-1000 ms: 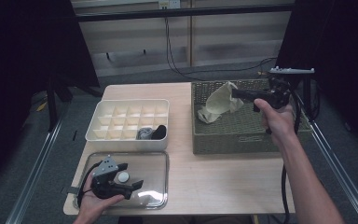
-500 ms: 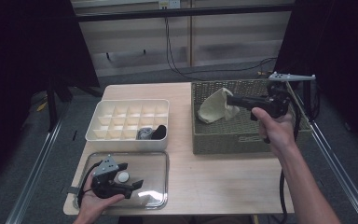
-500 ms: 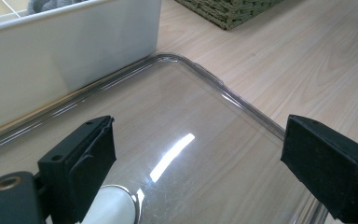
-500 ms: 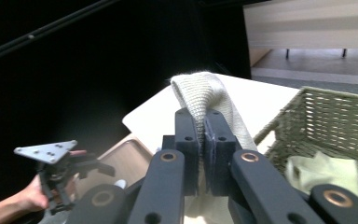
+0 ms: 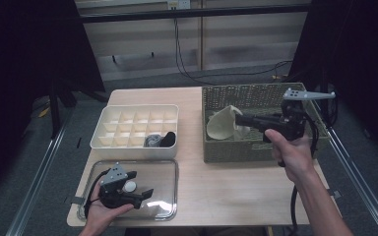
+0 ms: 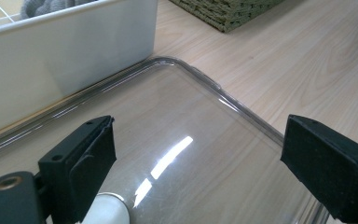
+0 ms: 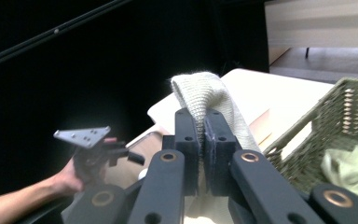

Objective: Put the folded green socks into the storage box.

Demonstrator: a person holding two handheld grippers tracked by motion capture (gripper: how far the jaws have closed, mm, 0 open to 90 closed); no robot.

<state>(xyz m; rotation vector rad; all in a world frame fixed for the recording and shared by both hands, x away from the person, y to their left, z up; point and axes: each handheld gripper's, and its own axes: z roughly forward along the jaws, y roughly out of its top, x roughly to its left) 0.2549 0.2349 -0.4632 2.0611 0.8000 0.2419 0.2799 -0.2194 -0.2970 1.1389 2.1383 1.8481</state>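
The right gripper (image 5: 241,120) is clamped on a cream sock (image 5: 221,124) lifted above the wicker basket (image 5: 226,150) (two socks already sit in the divided box (image 5: 128,142)), binning remains, while the left gripper (image 5: 145,194) rests wide apart.

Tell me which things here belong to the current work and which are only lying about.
In the work:
- right tongs, shut on the cream knitted sock
- olive woven wicker basket
- white plastic divided organiser box

Lying about:
- clear plastic lid under the open left tongs
- light wooden table
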